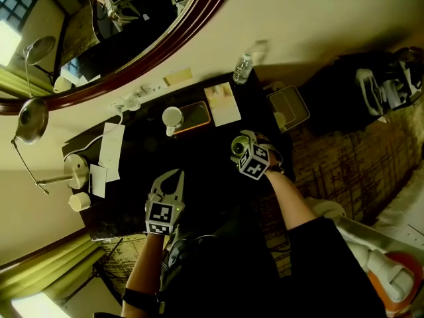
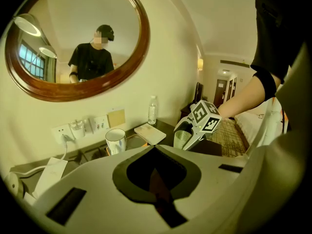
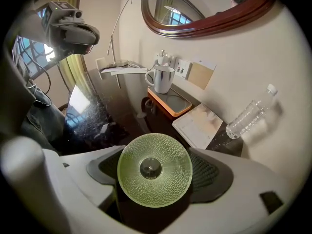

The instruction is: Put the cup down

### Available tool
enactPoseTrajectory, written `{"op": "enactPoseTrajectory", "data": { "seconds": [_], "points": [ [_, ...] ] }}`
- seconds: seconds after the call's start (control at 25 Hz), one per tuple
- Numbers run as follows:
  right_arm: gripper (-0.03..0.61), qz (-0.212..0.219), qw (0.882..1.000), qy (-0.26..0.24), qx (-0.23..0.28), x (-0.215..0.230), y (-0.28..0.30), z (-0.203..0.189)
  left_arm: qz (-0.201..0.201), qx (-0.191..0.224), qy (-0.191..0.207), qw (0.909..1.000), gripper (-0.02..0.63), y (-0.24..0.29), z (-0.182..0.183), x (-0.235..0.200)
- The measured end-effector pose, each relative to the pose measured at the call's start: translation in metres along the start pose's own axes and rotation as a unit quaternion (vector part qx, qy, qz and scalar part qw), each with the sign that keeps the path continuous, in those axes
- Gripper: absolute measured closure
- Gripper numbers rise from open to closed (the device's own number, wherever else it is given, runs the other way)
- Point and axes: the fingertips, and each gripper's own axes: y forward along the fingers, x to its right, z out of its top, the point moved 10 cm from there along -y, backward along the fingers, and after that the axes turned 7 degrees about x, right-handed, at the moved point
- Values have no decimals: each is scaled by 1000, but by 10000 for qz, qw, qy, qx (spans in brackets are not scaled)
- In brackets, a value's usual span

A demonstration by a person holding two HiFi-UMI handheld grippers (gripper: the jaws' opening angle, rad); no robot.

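well, we judge this to be the lowering step. over the broad dark desk (image 1: 205,161), towards its right edge in the head view, our right gripper (image 1: 245,150) points steeply down. its jaws are spread wide with their pads against the sides of the cup (image 3: 154,168), which it holds. whether the base has met the desktop yet, we cannot tell. next, we think, the cup wants easing straight down until it sits flat on bare desk, clear of the edge. only then should the jaws widen and lift away. our left gripper (image 2: 155,150) hovers over the near part of the desk, jaws fully together, nothing in them. as for surfaces, the desk is hard, glossy, speckled black, so glass may clink or slide on it. the oval mirror (image 1: 119,32) has a rounded, polished wood frame. the shallow tray (image 1: 197,114) is orange-rimmed, with a smooth white mug (image 1: 172,118) at its end. a clear plastic bottle (image 1: 243,68) stands by the wall. the cup itself is small, round, pale green glass, dimpled all over, with a plain disc at its centre.
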Motion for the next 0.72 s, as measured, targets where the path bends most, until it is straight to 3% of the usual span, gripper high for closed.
{"op": "enactPoseTrajectory", "data": {
  "seconds": [0.24, 0.72],
  "points": [
    [126, -86, 9999, 101, 90, -1, 3, -5, 180, -7, -140, 9997, 614, -1, 7, 4],
    [128, -90, 9990, 121, 413, -6, -33, 15, 215, 146, -213, 9994, 614, -5, 12, 2]
  ]
}}
